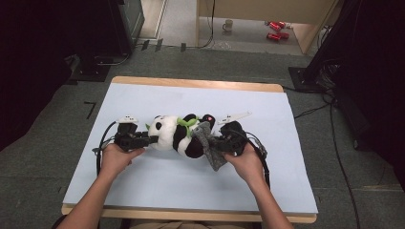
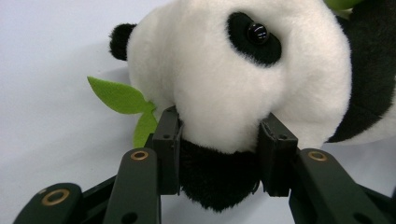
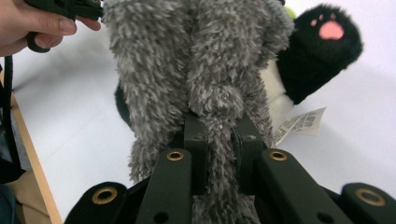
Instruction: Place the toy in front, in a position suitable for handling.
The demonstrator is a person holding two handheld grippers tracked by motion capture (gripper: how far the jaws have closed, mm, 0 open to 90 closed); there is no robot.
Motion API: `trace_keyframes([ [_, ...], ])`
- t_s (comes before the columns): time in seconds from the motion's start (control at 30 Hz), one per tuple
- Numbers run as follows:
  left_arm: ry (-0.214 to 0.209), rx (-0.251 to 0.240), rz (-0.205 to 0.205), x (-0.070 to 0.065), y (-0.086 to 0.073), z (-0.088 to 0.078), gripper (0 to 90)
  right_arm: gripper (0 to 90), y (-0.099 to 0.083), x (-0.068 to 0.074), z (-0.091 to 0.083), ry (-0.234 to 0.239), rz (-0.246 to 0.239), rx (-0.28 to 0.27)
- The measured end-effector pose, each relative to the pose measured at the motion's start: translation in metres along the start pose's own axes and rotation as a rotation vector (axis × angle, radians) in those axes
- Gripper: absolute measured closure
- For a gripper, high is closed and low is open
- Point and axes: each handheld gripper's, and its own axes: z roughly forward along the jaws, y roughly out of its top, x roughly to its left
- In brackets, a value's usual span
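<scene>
The plush panda [image 2: 233, 79] is clamped by the left gripper [image 2: 219, 149]. A grey fuzzy cloth [image 3: 205, 84] is pinched tight in the right gripper [image 3: 219, 140], draped over the panda.

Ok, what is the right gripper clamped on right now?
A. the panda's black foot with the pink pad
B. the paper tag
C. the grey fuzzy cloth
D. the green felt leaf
C: in the right gripper view, the right gripper pinches a fold of the grey fuzzy cloth draped over the plush panda.

Black-and-white panda toy [image 1: 174, 136] with green leaves [image 2: 123, 100] and a pink paw pad [image 3: 330, 29]; shaggy grey cloth [image 3: 196, 60]; black grippers; pale blue table cover [image 1: 191, 181].
</scene>
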Motion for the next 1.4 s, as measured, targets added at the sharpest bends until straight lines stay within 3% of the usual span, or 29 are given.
trace_keyframes([
  [0.17, -0.004, -0.001, -0.001, 0.001, 0.000, 0.000, 58.2, 80.8, -0.004, 0.000, 0.004, -0.018, -0.008, 0.012],
  [0.47, -0.020, -0.014, -0.004, 0.003, 0.000, -0.001, 57.9, 80.7, -0.014, -0.011, 0.004, -0.063, 0.009, 0.086],
  [0.57, -0.019, -0.020, -0.006, 0.003, 0.000, 0.000, 58.1, 80.7, -0.010, -0.015, -0.008, -0.058, 0.038, 0.048],
  [0.83, -0.006, -0.022, 0.015, -0.001, 0.000, -0.001, 58.5, 80.6, 0.013, 0.004, -0.034, -0.055, -0.006, -0.043],
  [1.1, 0.013, -0.016, 0.035, -0.008, -0.001, -0.002, 58.4, 80.5, 0.031, 0.027, -0.034, -0.034, -0.072, -0.088],
  [1.23, 0.024, -0.015, 0.037, -0.011, -0.002, -0.002, 58.4, 80.5, 0.033, 0.035, -0.017, -0.016, -0.098, -0.037],
  [1.4, 0.032, 0.002, 0.067, -0.013, -0.004, -0.002, 58.3, 80.5, 0.026, 0.038, -0.001, -0.045, -0.137, 0.001],
])
